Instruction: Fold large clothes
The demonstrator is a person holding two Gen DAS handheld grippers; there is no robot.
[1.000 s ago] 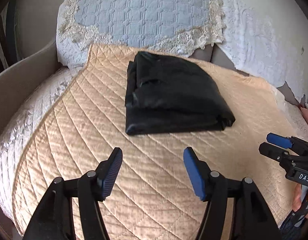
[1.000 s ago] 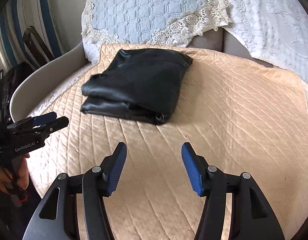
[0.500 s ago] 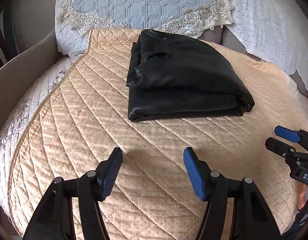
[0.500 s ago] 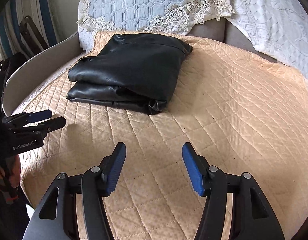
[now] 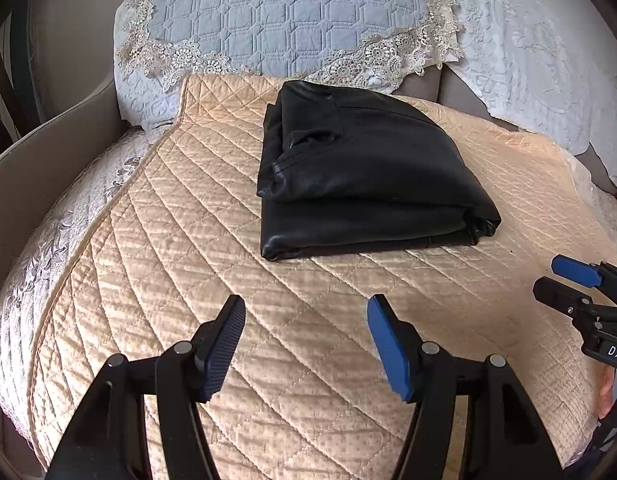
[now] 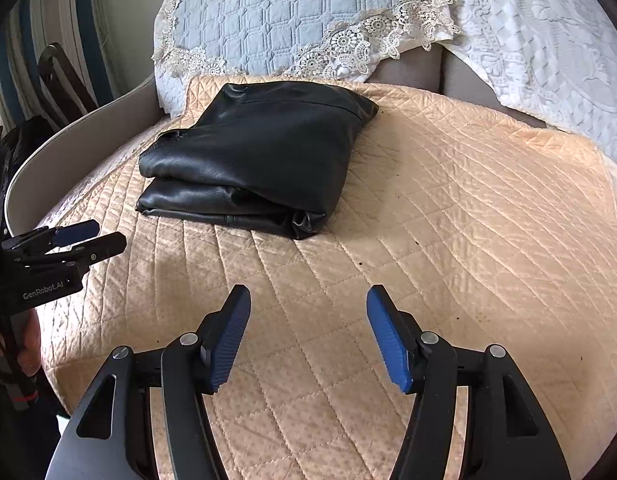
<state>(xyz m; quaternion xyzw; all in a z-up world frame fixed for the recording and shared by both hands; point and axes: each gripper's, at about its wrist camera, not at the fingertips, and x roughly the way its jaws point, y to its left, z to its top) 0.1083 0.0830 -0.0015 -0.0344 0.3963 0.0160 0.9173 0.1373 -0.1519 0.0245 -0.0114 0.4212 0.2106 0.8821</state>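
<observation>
black leather garment (image 5: 364, 176), folded in a flat stack, lies at 12 o'clock on the peach quilted cover (image 5: 188, 280), near the blue lace-edged pillow (image 5: 284, 12). left gripper (image 5: 306, 340): jaws apart, empty. right gripper (image 6: 308, 332): jaws apart, just opening wider, empty, at 6 o'clock.

Both tongs, left tongs (image 5: 306, 344) and right tongs (image 6: 308, 336), are black with ribbed blue pads, silver screws and white lettering.

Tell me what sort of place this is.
Probably a home sitting room: a sofa with a peach quilted seat cover, a lace-trimmed blue quilted cushion, and a white lace throw.
</observation>
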